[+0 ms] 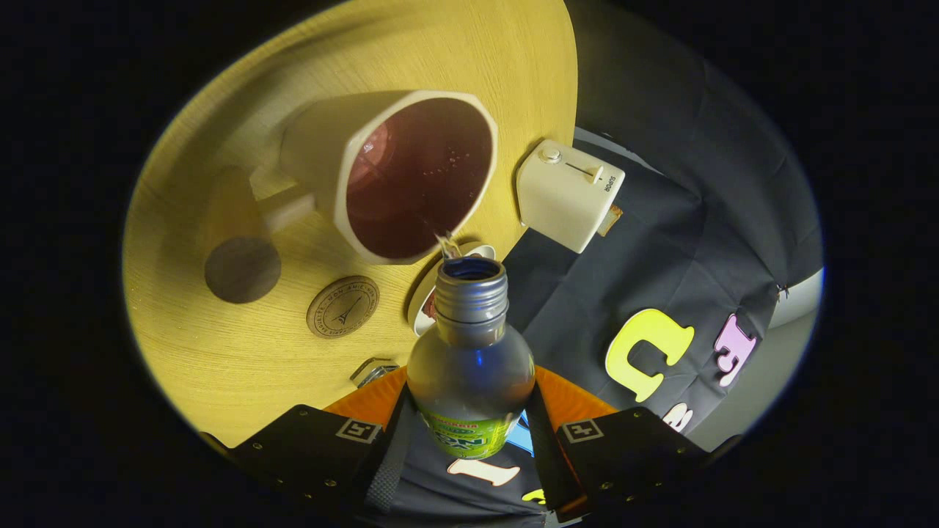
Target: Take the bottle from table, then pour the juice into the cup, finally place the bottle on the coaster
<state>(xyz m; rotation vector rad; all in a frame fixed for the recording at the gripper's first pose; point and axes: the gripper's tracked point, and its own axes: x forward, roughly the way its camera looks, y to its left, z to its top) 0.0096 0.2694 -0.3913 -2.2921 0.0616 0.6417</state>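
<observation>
Gripper (469, 433): clamped on one bottle, both fingers pressing its sides.
Bottle (469, 367): uncapped, neck pointing ahead at the cup, thin trickle leaving the mouth; green label, wording not readable.
Cup (396, 176): one, pale, on the table beyond the bottle mouth, dark red juice inside, a few bubbles.
Coaster (342, 306): one round wooden disc beside the cup, tower emblem with ringed lettering too small to read.
Table (293, 73): round, light wood.
Toaster (568, 194): one, cream, at the table's edge, side marked "SUPOR".
Saucer (424, 308): white, partly hidden behind the bottle neck.
</observation>
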